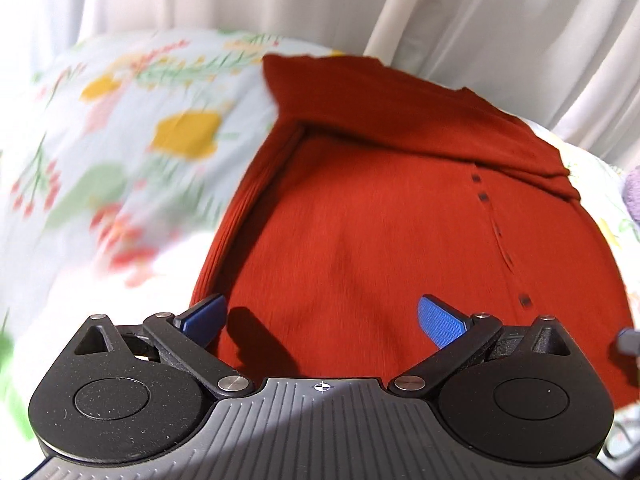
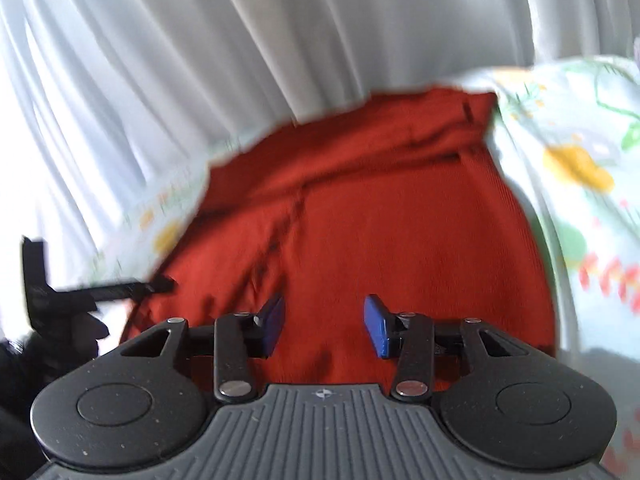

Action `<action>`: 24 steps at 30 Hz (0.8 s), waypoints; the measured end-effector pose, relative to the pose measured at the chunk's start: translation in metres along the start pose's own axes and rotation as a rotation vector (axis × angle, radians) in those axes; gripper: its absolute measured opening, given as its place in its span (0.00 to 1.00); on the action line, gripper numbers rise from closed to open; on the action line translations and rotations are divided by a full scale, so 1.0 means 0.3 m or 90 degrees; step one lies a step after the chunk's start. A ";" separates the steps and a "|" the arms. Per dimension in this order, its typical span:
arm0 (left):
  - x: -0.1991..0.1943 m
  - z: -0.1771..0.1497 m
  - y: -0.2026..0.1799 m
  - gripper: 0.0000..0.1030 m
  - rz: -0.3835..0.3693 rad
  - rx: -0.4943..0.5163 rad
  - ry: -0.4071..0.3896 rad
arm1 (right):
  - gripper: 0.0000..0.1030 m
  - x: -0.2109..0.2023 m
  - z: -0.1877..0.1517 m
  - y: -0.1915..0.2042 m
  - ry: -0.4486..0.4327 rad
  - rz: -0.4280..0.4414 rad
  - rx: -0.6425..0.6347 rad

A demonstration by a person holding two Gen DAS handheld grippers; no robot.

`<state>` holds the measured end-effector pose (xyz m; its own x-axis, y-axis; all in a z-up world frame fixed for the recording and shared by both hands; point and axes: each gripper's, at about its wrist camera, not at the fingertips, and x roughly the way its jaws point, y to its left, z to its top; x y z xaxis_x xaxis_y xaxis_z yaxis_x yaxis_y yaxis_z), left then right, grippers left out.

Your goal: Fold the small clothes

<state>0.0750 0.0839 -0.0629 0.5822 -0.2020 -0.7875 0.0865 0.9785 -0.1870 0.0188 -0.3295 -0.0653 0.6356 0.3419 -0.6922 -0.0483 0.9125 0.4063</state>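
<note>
A red ribbed button-front garment (image 1: 360, 208) lies on a floral sheet (image 1: 120, 140), its far part folded across, dark buttons running down its right side. My left gripper (image 1: 322, 320) hovers just above its near edge, blue pads wide apart and empty. In the right wrist view the same garment (image 2: 380, 220) fills the middle. My right gripper (image 2: 324, 326) is over it, blue pads apart with nothing between them. The left gripper's black finger (image 2: 120, 288) reaches the garment's left edge there.
White curtains (image 1: 440, 12) hang right behind the bed edge, also in the right wrist view (image 2: 160, 60). A purple cloth (image 1: 634, 188) shows at the far right. The floral sheet (image 2: 580, 180) extends to the right of the garment.
</note>
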 end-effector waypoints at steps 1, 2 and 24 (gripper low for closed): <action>-0.020 -0.013 0.008 1.00 0.000 -0.003 0.004 | 0.42 -0.011 -0.017 -0.008 0.021 -0.025 0.002; -0.038 -0.024 0.016 1.00 0.003 -0.002 0.006 | 0.42 -0.025 -0.029 -0.020 0.041 -0.047 0.003; -0.122 -0.151 0.178 0.25 -0.081 -0.141 0.119 | 0.42 -0.147 -0.116 -0.224 0.100 -0.079 0.170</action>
<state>0.0216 0.1418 -0.0709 0.4173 -0.3459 -0.8404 -0.0415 0.9165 -0.3978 -0.0330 -0.3983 -0.0828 0.4961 0.2811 -0.8215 0.2395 0.8651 0.4407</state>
